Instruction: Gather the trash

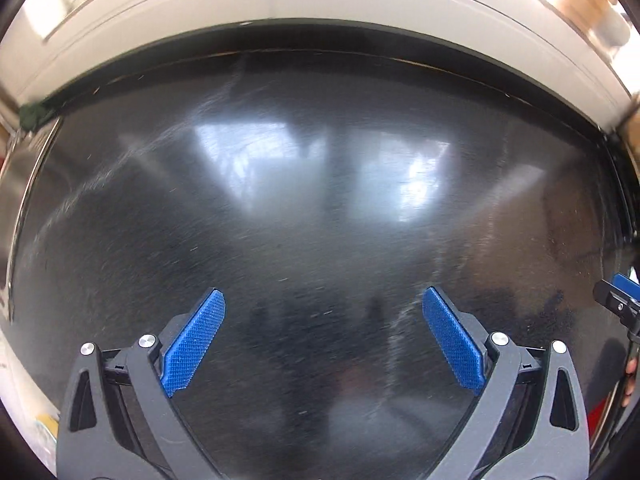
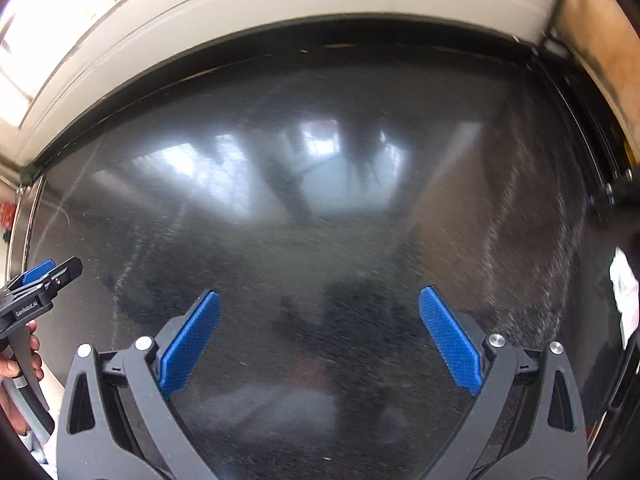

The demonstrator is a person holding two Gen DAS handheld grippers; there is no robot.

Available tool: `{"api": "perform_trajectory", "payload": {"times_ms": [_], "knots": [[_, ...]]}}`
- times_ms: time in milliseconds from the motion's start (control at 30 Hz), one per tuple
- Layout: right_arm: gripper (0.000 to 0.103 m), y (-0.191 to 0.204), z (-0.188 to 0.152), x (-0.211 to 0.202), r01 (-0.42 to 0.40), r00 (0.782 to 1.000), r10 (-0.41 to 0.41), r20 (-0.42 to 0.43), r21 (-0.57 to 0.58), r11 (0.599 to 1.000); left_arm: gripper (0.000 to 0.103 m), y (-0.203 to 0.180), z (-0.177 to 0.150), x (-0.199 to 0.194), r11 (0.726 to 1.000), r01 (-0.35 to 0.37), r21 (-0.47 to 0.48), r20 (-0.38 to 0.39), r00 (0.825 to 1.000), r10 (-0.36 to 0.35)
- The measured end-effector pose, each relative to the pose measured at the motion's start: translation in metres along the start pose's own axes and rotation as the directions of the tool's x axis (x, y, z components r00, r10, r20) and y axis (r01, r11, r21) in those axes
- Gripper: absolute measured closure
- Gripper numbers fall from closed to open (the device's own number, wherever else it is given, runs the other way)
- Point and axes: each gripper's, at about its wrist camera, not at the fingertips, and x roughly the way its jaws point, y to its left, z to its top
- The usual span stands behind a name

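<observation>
Trash: none discernible in either view.
L gripper (image 1: 323, 340): fingers spread wide, nothing between blue pads (image 1: 194, 344); body marked "GenRoboAI", readable in right wrist view; a hand (image 2: 18, 364) grips its handle.
R gripper (image 2: 319, 340): fingers spread wide, empty.
Black glossy tabletop (image 1: 320, 208): scratched, blurred, reflects windows; below both grippers.
White window frame (image 1: 320, 4): along far edge.
</observation>
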Motion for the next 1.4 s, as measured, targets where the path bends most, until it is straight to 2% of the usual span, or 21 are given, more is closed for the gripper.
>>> {"api": "perform_trajectory", "payload": {"times_ms": [267,433,633,867,1033,1200,1400], "knots": [[0.007,-0.036,-0.003,0.006,0.000,1.000,0.001,-0.017,0.053,0.999,0.007,-0.035,0.002,0.006,0.998,0.014,0.058,-0.041,0.999,-0.012],[0.007,-0.044,-0.005,0.010,0.007,0.999,-0.005,-0.037,0.067,0.998,0.007,-0.048,0.002,0.017,0.994,0.013,0.110,-0.072,0.997,-0.005],[0.007,-0.050,-0.007,0.014,0.017,0.999,-0.013,-0.052,0.079,0.997,0.007,-0.058,0.003,0.026,0.992,0.018,0.122,-0.086,0.996,-0.007],[0.007,-0.049,-0.013,0.017,0.020,0.998,-0.014,-0.063,0.083,0.996,0.007,-0.059,0.004,0.040,0.992,-0.005,0.128,-0.130,0.991,0.022],[0.007,-0.051,-0.017,0.019,0.018,0.998,-0.012,-0.063,0.091,0.996,0.007,-0.060,0.005,0.046,0.983,-0.088,0.162,-0.123,0.986,0.108],[0.007,-0.052,-0.022,0.018,0.022,0.998,-0.016,-0.062,0.094,0.995,0.007,-0.055,0.010,0.048,0.988,-0.092,0.124,-0.125,0.986,0.107],[0.007,-0.054,-0.028,0.015,0.027,0.998,-0.021,-0.057,0.105,0.994,0.007,-0.048,0.013,0.039,0.993,-0.055,0.109,-0.076,0.995,0.063]]}}
